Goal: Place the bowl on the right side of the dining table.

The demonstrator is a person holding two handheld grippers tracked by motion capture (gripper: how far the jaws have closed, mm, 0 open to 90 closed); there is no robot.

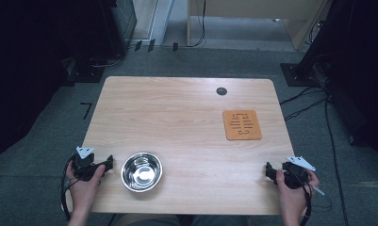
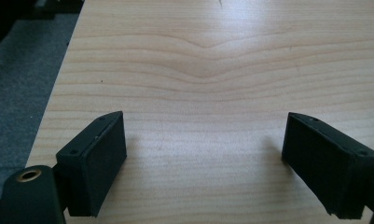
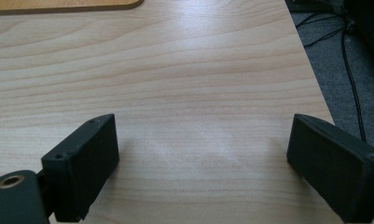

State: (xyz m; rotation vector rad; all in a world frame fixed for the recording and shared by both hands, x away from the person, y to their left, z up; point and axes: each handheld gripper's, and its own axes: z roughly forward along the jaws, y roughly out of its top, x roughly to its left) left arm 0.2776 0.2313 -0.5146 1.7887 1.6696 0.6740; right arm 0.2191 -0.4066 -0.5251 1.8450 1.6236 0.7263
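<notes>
Notably, dark slot marks cross the orange mat (image 1: 242, 125); unreadable.

The square orange-brown cork mat (image 3: 63, 4) is cut off by the top edge in the right gripper view. Its dark slotted markings (image 1: 242, 124) are too small to read from the high view.

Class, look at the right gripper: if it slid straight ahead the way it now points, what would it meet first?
Probably the orange mat, whose edge shows ahead at the top of the right gripper view. Until then, bare table lies between its open fingers; depth is uncertain.
</notes>
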